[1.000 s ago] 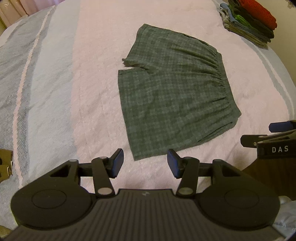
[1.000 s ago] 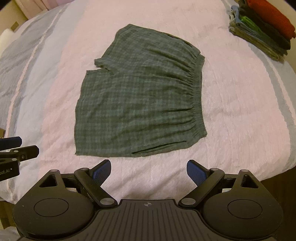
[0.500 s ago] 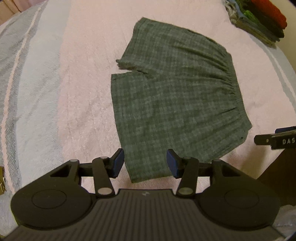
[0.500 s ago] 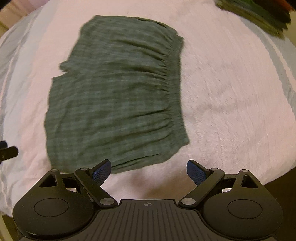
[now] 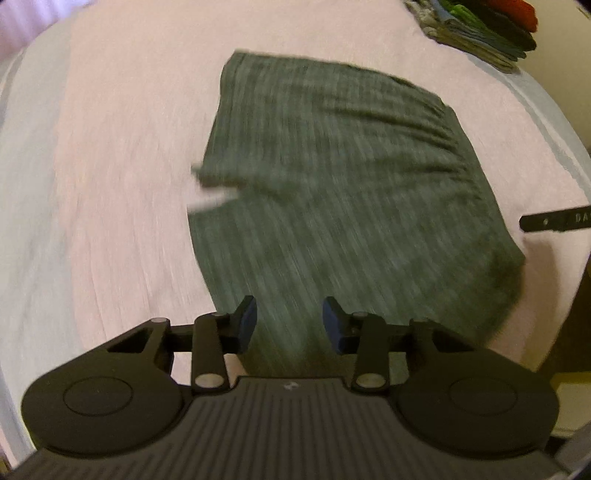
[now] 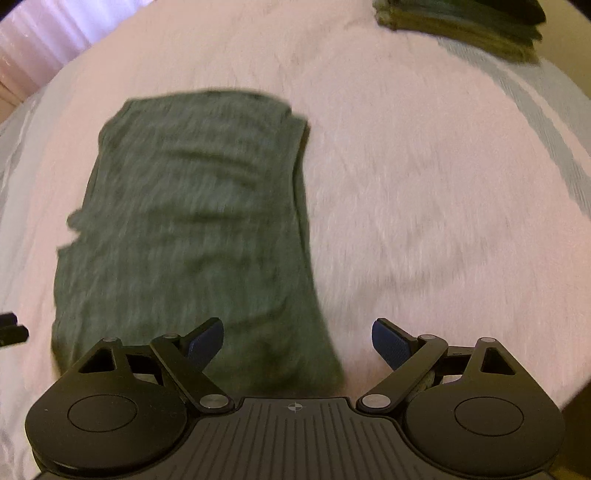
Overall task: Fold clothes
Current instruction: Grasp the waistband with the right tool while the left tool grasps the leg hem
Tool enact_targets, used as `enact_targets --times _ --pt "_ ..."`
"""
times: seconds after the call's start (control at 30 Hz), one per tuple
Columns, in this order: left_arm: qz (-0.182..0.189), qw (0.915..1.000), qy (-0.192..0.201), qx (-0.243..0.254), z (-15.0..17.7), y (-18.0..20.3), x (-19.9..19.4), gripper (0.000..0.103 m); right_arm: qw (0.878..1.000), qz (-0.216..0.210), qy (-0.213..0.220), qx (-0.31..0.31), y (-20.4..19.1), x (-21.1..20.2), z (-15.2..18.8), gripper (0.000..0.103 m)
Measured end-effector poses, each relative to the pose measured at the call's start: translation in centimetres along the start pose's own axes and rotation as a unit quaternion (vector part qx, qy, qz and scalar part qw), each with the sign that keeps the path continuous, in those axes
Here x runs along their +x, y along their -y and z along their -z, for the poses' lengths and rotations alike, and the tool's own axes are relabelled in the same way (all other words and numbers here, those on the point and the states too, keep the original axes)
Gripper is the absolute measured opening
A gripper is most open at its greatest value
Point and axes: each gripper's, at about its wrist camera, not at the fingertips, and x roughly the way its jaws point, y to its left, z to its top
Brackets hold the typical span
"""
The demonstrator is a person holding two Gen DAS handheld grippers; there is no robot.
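Green plaid shorts, one pair, flat on pink blanket; both views motion-blurred. Left gripper: two fingers spread, holding nothing; shorts' near leg hem lies between and ahead of the blue pads. Right gripper: two fingers spread wide, holding nothing; shorts' near waistband corner between them, toward the left pad. One stack of folded clothes far ahead, right of the fingers.
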Motion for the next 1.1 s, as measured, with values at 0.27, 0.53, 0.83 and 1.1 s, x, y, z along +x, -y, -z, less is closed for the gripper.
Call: enact_targets --times 0.27,0.53,0.83,1.1 --pt "0.016 0.9885 0.064 0.136 -9.9 -2.0 5.3 0.033 0.997 -0.013 0.059 -0.036 0.2 4.1 -9.0 0.075" --pt "0.04 0.9665 0.096 0.235 -20.6 -4.2 12.0 0.032 0.994 -0.046 0.07 -0.067 0.6 8.5 -15.6 0.066" --pt "0.04 0.9232 0.049 0.379 -27.6 -5.8 17.9 0.032 0.993 -0.085 0.033 -0.081 1.6 12.4 -18.5 0.06" --pt "0.068 0.9091 -0.004 0.411 -28.4 -6.5 20.7 0.002 0.991 -0.109 0.013 -0.07 1.5 14.1 -18.8 0.016"
